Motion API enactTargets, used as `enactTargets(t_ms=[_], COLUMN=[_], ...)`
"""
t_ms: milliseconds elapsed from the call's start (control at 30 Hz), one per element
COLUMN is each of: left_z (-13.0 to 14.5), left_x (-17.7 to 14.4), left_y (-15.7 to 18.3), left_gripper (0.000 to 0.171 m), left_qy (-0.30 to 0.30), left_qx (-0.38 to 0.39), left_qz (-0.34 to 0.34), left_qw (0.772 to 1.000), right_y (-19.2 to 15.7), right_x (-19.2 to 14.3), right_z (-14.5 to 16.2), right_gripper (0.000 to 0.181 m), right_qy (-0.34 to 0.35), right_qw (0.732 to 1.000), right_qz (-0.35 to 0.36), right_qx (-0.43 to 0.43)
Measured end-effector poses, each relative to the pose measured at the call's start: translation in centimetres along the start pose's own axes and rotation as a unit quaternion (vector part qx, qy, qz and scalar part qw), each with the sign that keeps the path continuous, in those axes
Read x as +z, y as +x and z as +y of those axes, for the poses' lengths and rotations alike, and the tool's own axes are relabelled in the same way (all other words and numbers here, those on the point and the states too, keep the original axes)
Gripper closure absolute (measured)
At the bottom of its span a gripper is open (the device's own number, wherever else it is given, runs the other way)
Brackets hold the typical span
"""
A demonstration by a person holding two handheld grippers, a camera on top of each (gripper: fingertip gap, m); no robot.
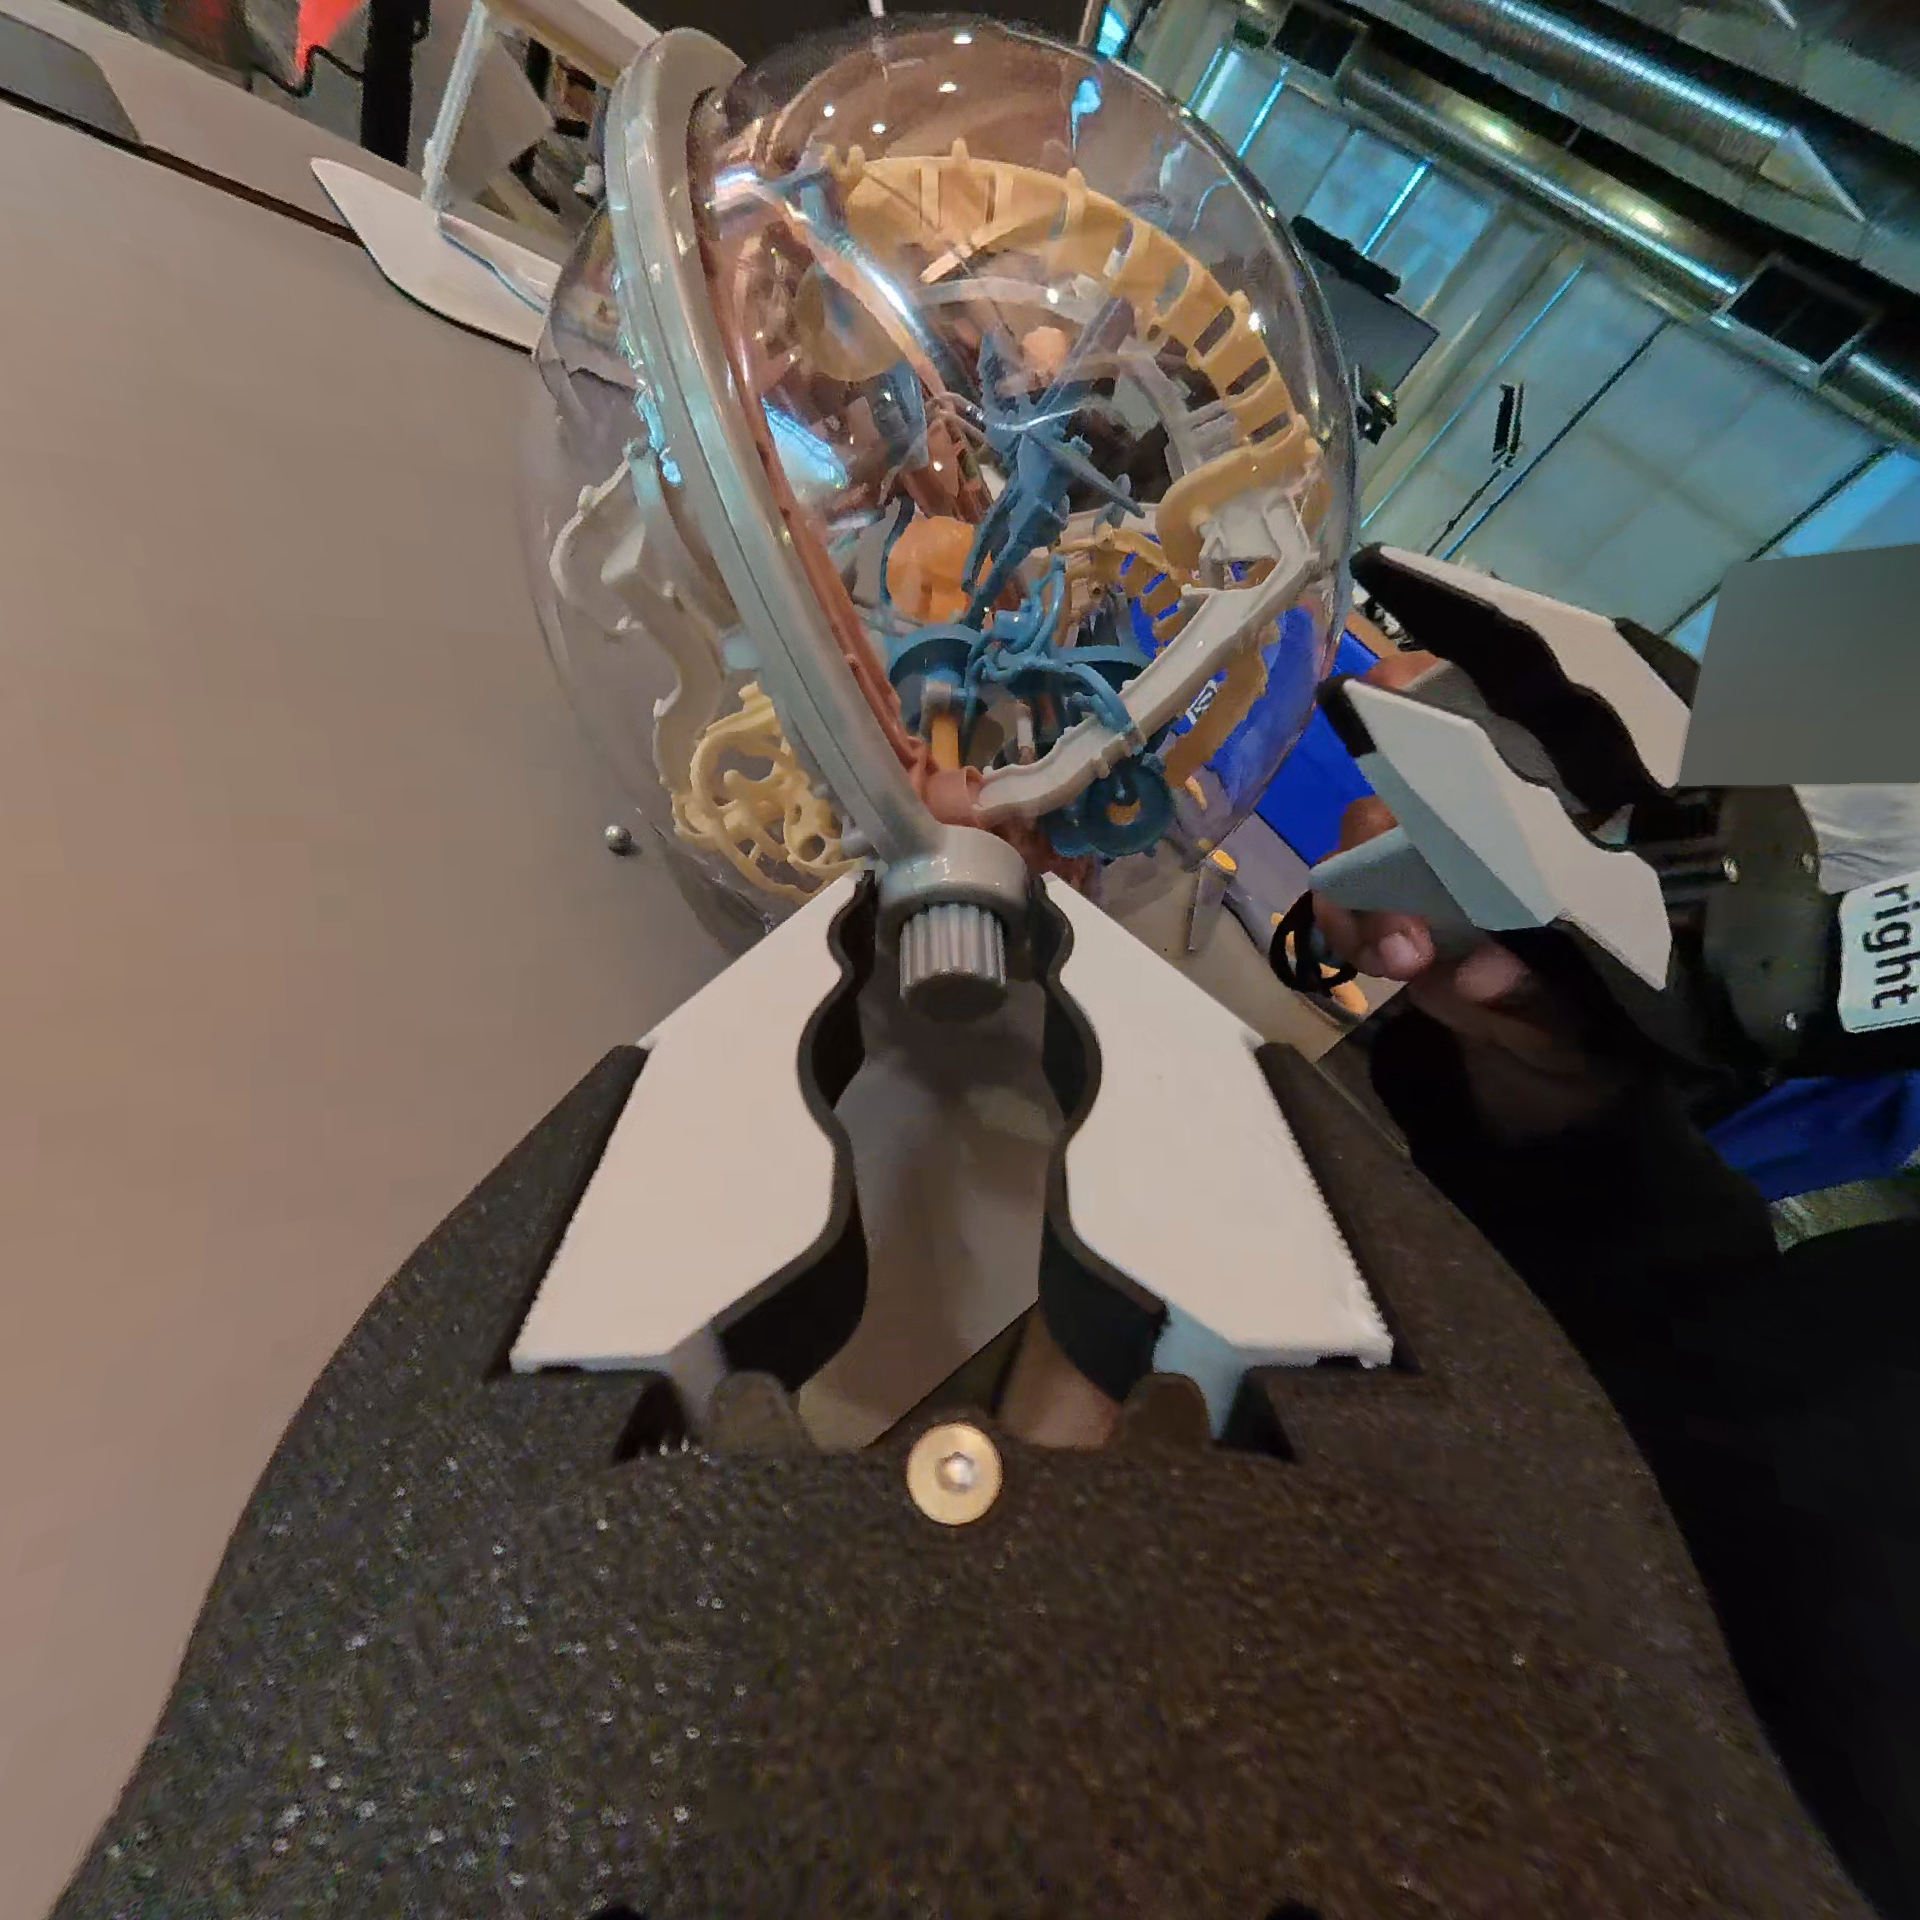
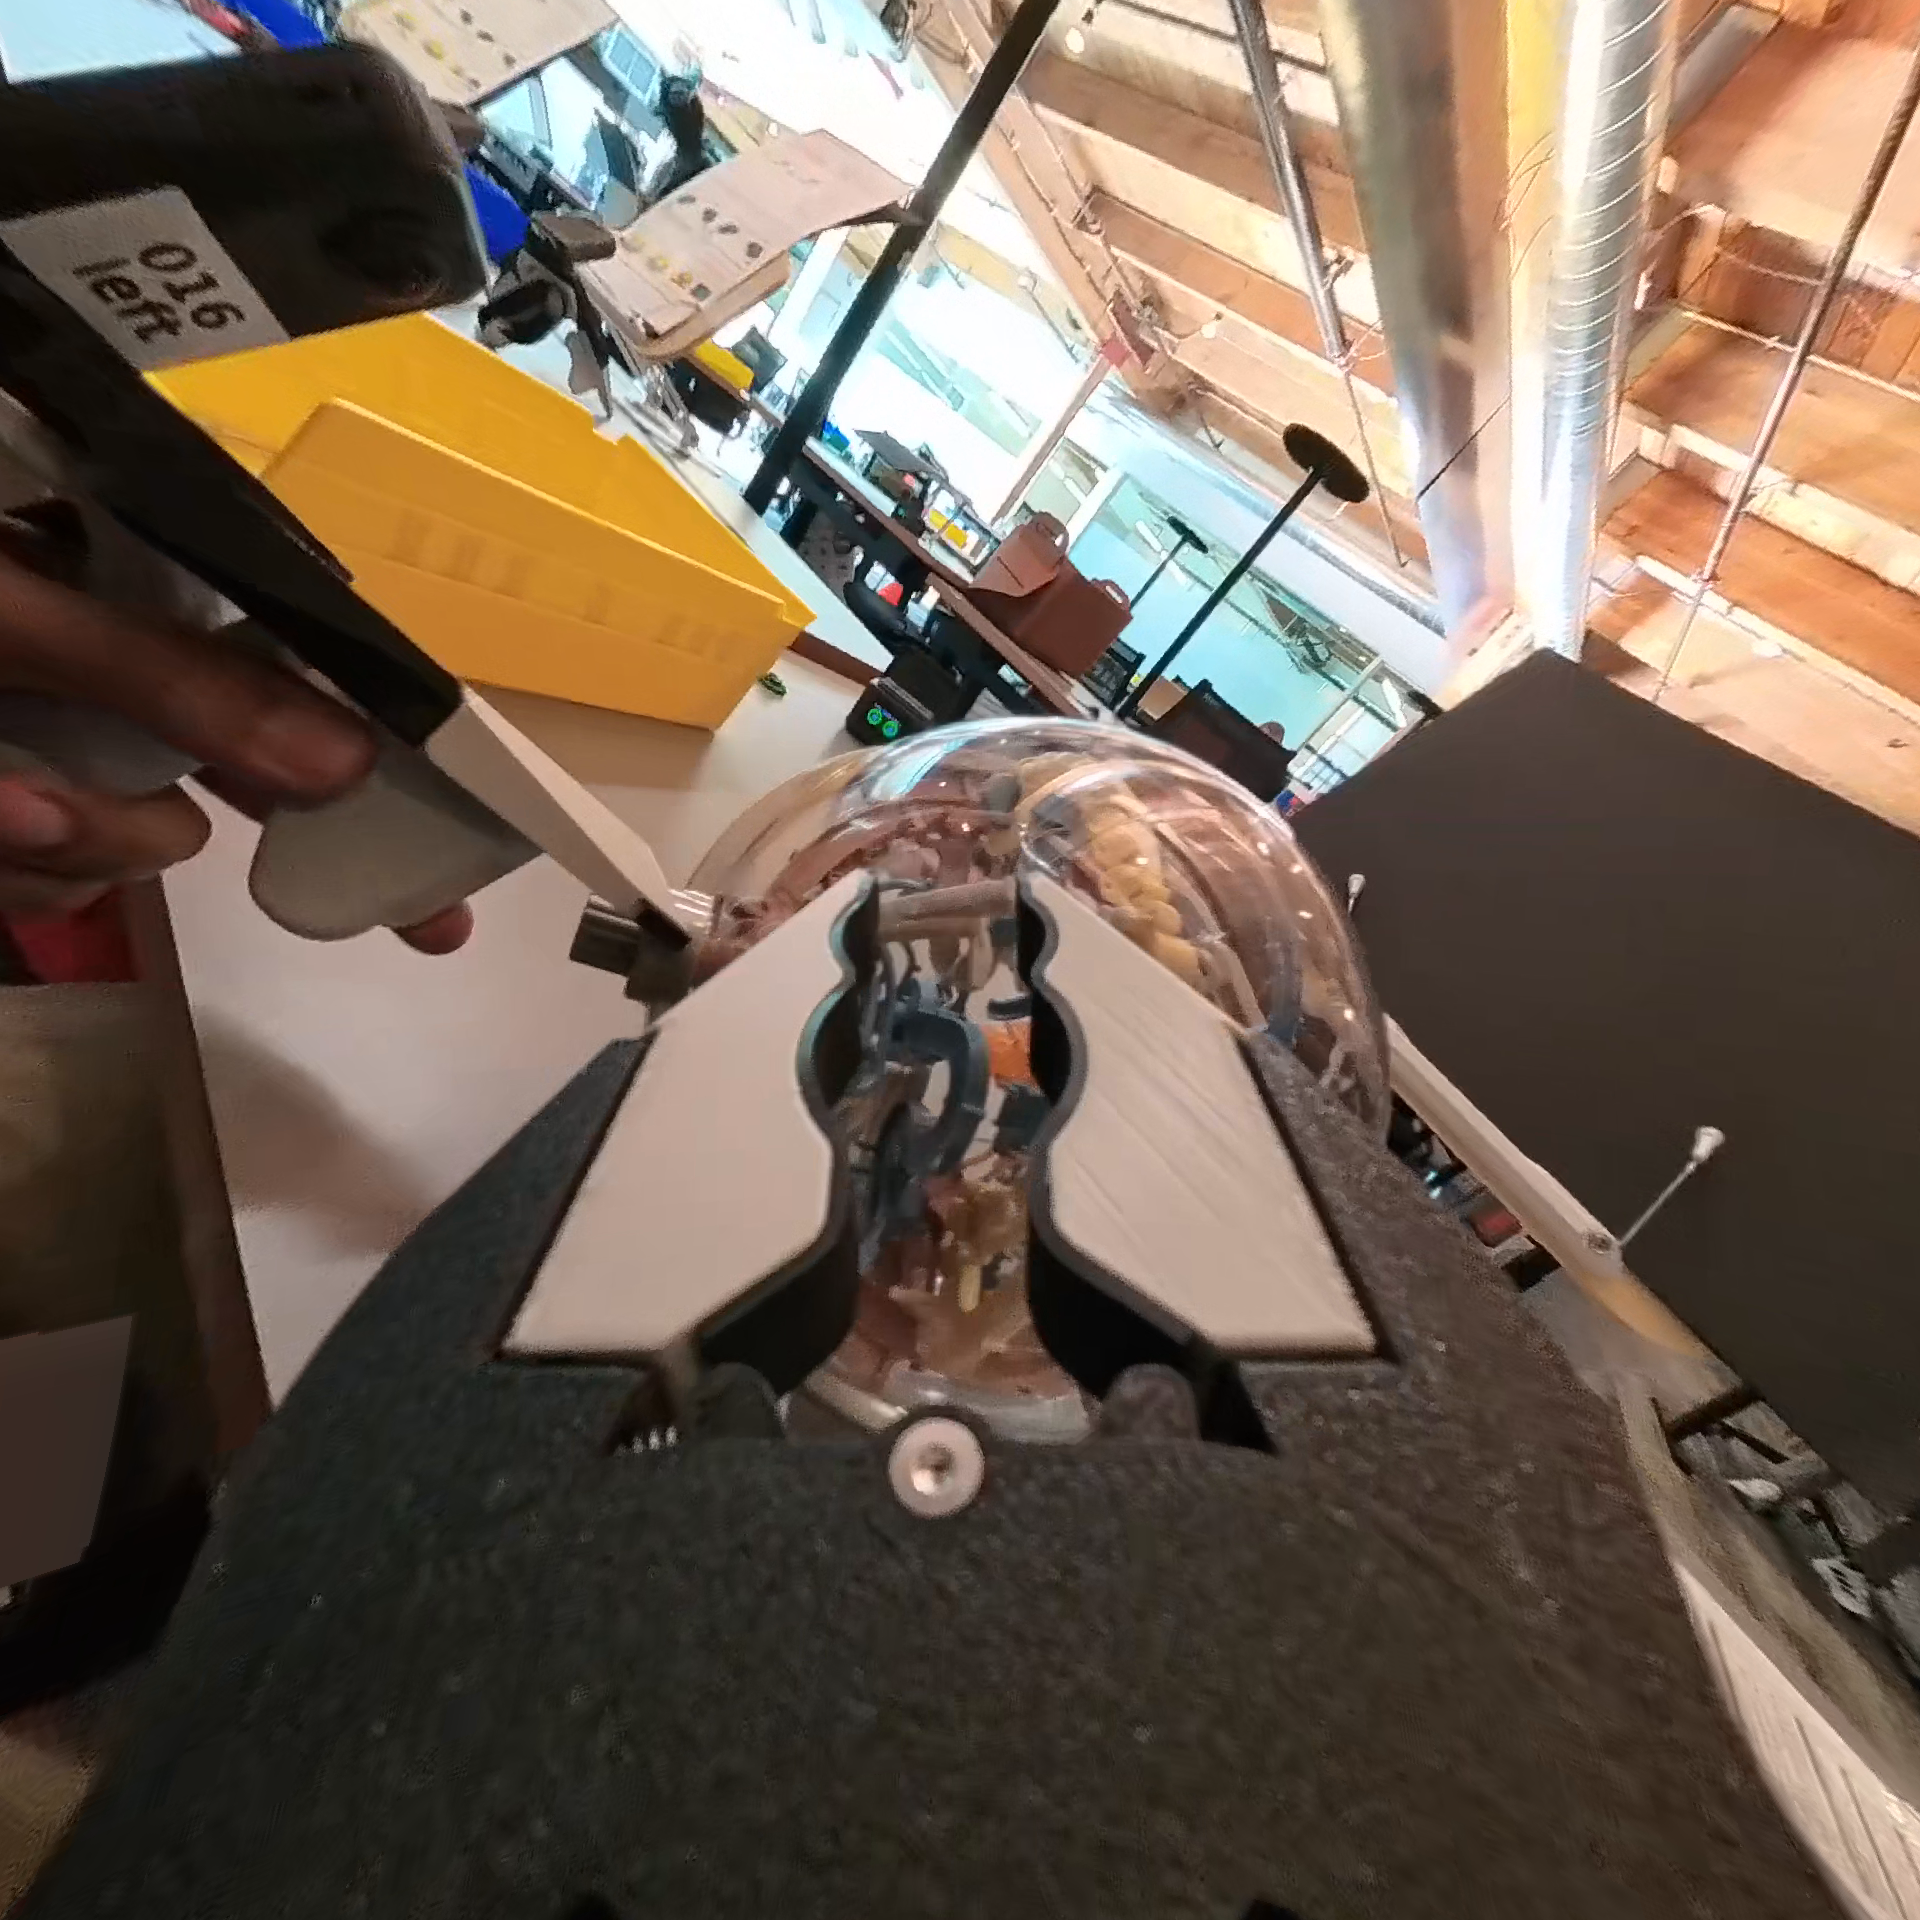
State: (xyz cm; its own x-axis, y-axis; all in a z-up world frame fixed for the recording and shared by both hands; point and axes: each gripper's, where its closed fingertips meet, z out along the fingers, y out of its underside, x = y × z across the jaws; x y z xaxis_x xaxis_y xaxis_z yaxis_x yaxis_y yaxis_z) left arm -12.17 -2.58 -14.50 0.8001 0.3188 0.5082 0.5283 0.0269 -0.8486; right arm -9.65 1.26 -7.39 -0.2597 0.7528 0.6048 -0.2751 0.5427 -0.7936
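Two readable labels, wording left out:
- white sticker (image 1: 1886,956), black print, on the black body of the right gripper (image 1: 1351,623)
- white sticker (image 2: 156,281), black digits and a word, on the body of the left gripper (image 2: 649,920) clamped on the grey knob (image 2: 613,940)

Small black device (image 2: 894,707) with a green lit display: unreadable.

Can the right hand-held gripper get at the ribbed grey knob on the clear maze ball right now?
Probably not: the left hand-held gripper already flanks the ribbed grey knob, blocking it.
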Motion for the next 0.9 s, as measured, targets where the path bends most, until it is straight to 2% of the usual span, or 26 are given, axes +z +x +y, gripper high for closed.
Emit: enactTargets(t_ms=[100,200,300,533,667,767,900], left_z=[0.0,0.0,-0.3,-2.0,-4.3,-6.0,-6.7], left_x=[0.2,0.3,0.5,1.2,2.3,3.5,4.8], left_y=[0.0,0.1,0.1,-0.1,-0.5,-0.5,-0.1], left_gripper=[0.146,0.146,0.145,0.145,0.145,0.146,0.146], left_qy=[0.001,0.003,0.006,0.015,0.007,0.010,0.011], left_qx=[0.000,0.003,0.004,0.001,0.013,0.021,0.040], left_qz=[-0.002,-0.004,-0.005,0.003,0.022,0.038,0.046], left_qw=[1.000,1.000,1.000,1.000,1.000,0.999,0.998], right_y=[-1.8,-2.3,-1.2,0.7,2.8,4.4,5.5], right_x=[0.4,1.1,1.6,2.7,3.6,3.6,3.2], right_z=[0.2,0.6,0.7,0.8,1.1,1.7,2.3], right_gripper=[0.169,0.174,0.181,0.181,0.181,0.181,0.181], right_qy=[-0.021,-0.037,-0.038,-0.038,-0.050,-0.052,-0.058], right_qw=[0.999,0.999,0.996,0.996,0.993,0.994,0.995], right_qz=[-0.044,-0.029,0.015,0.034,0.071,0.081,0.085], right_qx=[-0.001,-0.026,-0.075,-0.066,-0.084,-0.044,-0.004])
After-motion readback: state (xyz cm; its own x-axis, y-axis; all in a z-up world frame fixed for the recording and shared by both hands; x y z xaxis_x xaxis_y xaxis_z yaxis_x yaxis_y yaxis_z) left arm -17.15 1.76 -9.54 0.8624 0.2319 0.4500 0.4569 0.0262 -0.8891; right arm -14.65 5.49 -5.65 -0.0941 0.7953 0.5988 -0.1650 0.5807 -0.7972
